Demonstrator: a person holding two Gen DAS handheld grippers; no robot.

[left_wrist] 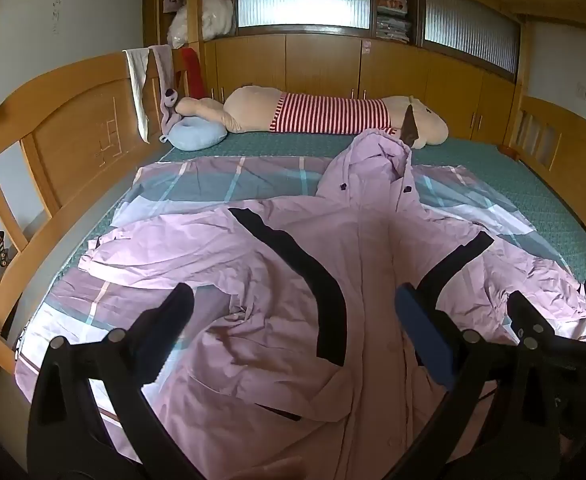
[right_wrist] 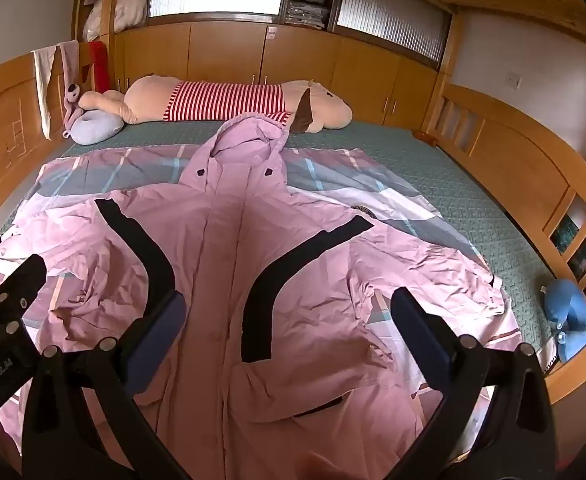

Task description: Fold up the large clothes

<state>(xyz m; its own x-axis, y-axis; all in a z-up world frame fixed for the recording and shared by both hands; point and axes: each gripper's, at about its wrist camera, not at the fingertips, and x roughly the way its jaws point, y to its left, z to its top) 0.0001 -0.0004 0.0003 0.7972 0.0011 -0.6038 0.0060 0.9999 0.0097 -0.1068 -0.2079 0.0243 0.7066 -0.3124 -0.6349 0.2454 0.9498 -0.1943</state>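
Observation:
A large pink hooded jacket [left_wrist: 293, 280] with black curved stripes lies front up and spread on the bed, hood toward the far side; it also shows in the right wrist view [right_wrist: 229, 248]. My left gripper [left_wrist: 293, 300] is open and empty, held above the jacket's left chest. My right gripper [right_wrist: 289, 304] is open and empty above the jacket's middle. The right gripper's fingers [left_wrist: 533, 312] show at the right edge of the left wrist view, and a left finger [right_wrist: 17, 280] shows at the left of the right wrist view.
A plaid sheet [right_wrist: 333, 176] lies under the jacket on a green mattress [right_wrist: 473, 200]. A long plush toy in a striped shirt [right_wrist: 229, 100] lies along the far side. A purple cushion [right_wrist: 93, 122] sits far left, a blue neck pillow [right_wrist: 569, 320] at right. Wooden rails [right_wrist: 533, 168] surround the bed.

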